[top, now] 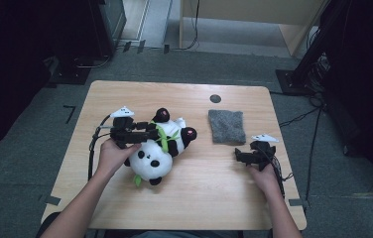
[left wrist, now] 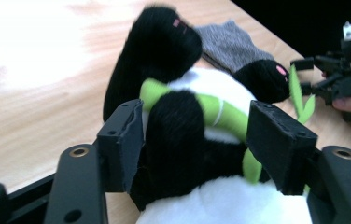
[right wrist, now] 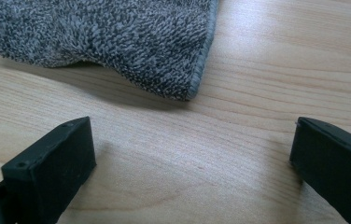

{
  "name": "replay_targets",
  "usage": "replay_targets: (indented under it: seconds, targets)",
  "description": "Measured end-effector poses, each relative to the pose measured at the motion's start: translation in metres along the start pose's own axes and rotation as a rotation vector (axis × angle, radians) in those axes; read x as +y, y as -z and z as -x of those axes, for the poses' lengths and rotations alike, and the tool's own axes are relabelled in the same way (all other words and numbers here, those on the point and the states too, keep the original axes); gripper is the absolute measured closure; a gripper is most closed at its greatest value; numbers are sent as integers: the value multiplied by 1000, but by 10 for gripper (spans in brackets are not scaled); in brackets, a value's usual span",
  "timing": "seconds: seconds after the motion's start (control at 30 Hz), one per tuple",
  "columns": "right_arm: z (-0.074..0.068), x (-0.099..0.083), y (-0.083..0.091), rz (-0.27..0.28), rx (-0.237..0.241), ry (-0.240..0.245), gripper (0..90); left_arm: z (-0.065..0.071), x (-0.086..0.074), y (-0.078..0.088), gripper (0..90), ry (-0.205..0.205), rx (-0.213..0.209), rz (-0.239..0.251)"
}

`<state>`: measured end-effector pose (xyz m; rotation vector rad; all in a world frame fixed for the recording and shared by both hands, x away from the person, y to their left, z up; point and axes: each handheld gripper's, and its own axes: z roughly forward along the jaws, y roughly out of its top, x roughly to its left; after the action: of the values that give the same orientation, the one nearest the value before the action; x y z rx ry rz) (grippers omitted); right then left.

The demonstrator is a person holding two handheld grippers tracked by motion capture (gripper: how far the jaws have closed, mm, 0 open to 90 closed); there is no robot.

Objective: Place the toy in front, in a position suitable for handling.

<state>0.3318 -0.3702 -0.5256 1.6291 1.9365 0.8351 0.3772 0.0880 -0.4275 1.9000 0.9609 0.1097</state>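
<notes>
While the high view looks down on the tabletop, the left claw sits over the panda, which lies left of the middle, nearer the left edge than the right. Its white head points toward the near edge, its black feet toward the far edge. A left hand holds that claw from the near side. Over by the right edge, the right claw rests low in the right hand, just near of the grey cloth, which lies flat toward the far right corner.

Left gripper view now: the jaws stand apart on either side of the panda, straddling a black limb and the green stalk across its chest. The left pad looks to be right against the fur, the right pad just beside the green; no squeeze shows, so the claw reads as open around the toy. Beyond, the cloth and the other claw at the right.

Right gripper view: jaws wide apart, bare wood between them, nothing held. The cloth lies just ahead, apart from both pads.
</notes>
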Motion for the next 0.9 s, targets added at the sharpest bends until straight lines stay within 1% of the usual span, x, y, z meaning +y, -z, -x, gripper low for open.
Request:
replay_targets:
  seconds: [0.03, 0.13, 0.2, 0.27, 0.33, 0.43, 0.6, 0.63, 0.73, 0.9]
  targets:
    - [0, 0, 0, 0, 0, 0, 0, 1, 0, 2, 357, 0, 8, -1]
    - [0, 0, 0, 0, 0, 0, 0, 8, -2, 9, 359, -28, 33, -2]
    - [0, 0, 0, 0, 0, 0, 0, 13, -5, 13, 358, -40, 36, 4]
    - [0, 0, 0, 0, 0, 0, 0, 18, -8, 16, 354, -50, 51, -1]
    - [0, 0, 0, 0, 0, 0, 0, 23, -12, 21, 352, -58, 53, -5]
    - [0, 0, 0, 0, 0, 0, 0, 31, -19, 27, 346, -76, 69, -11]
    - [0, 0, 0, 0, 0, 0, 0, 40, -33, 33, 336, -64, 76, -16]
    - [0, 0, 0, 0, 0, 0, 0, 42, -39, 34, 330, -60, 88, -19]
    - [0, 0, 0, 0, 0, 0, 0, 43, -43, 34, 323, -58, 93, -19]
    - [0, 0, 0, 0, 0, 0, 0, 52, -47, 36, 295, -88, 126, -20]
